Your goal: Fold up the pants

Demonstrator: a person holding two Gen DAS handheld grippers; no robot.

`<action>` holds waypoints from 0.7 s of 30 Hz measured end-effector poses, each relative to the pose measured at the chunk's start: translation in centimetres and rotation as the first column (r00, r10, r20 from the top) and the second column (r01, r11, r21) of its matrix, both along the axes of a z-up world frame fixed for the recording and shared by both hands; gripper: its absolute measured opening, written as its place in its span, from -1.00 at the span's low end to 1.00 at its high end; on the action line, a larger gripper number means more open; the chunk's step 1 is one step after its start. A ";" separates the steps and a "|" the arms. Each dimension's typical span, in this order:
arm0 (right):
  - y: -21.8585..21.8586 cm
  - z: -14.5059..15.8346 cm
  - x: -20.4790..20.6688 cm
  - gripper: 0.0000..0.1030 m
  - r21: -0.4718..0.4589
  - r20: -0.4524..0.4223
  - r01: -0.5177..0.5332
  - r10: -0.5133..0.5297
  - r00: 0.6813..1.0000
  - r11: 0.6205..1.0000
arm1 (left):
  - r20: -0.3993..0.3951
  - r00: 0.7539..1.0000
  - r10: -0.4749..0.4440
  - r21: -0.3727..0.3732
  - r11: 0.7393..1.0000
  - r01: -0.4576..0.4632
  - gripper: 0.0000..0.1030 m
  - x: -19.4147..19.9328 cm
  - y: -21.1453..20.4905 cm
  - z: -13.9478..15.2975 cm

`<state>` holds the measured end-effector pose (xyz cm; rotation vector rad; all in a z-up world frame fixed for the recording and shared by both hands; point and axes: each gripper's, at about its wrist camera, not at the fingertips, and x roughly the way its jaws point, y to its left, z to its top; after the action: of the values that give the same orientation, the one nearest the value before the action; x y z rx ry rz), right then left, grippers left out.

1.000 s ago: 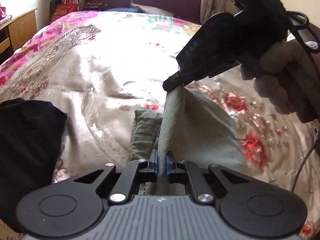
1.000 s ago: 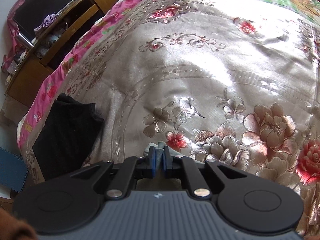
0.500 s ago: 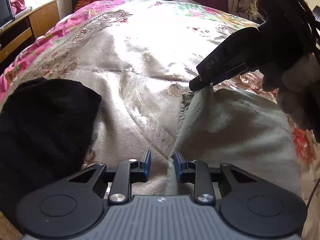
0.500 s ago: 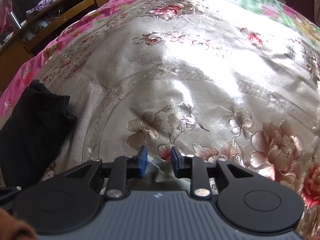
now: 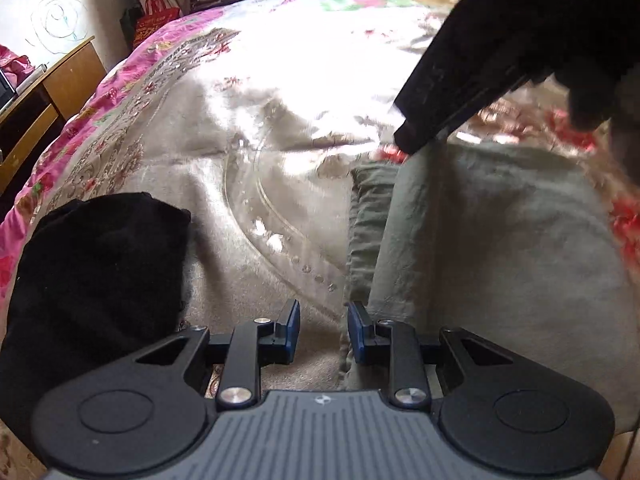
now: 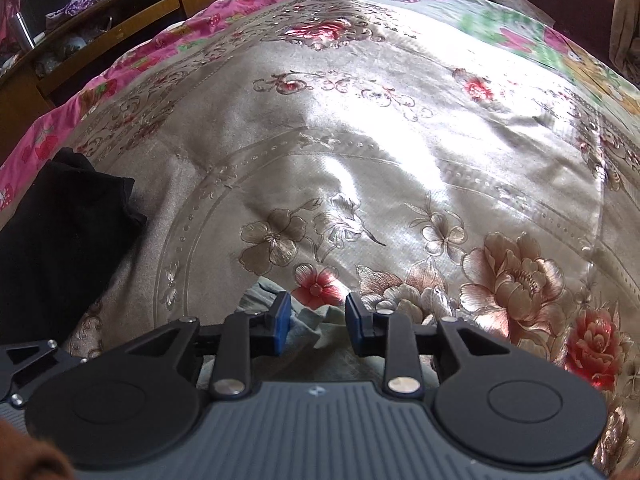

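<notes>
**Both my grippers spread, one pair of pants on the bed**

I count two grippers, one pair of grey-green pants, one black garment and one bedspread.

My left gripper (image 5: 323,330) has its jaws standing wide with nothing between them; through the gap I see only the bedspread (image 5: 256,128), beige with a flower pattern and a pink border. The pants (image 5: 492,248) lie folded on the bedspread just ahead and to the right of this gripper, their near left edge right beside its right finger. A narrower band of the same cloth sticks out along the fold's left side.

My right gripper (image 6: 316,324) is likewise spread wide and holds nothing. In the right wrist view the far end of the pants (image 6: 308,322) lies low between and under its fingers. In the left wrist view this gripper (image 5: 404,136) hangs over the far left corner of the pants.

The black garment (image 5: 96,280) sits in a heap on the bedspread, well to the left of the pants.
</notes>
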<state>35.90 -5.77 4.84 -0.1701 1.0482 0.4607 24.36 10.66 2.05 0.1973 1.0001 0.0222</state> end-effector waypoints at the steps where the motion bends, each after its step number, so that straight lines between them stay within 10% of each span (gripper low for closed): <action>1: -0.1 0.0 -0.1 -0.39 0.002 -0.001 0.002 -0.002 1.000 1.000 | -0.019 1.000 0.003 0.030 1.000 -0.002 -0.19 0.3 0.0 -0.6; 21: -3.9 2.2 -2.3 -0.27 0.021 0.047 0.100 -0.101 0.994 0.995 | 0.038 0.998 -0.042 0.001 0.999 0.042 -0.17 1.1 0.0 2.3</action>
<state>33.56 -9.67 7.06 -0.1105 1.0007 0.3732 25.50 10.61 4.31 0.2172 0.9577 -0.0126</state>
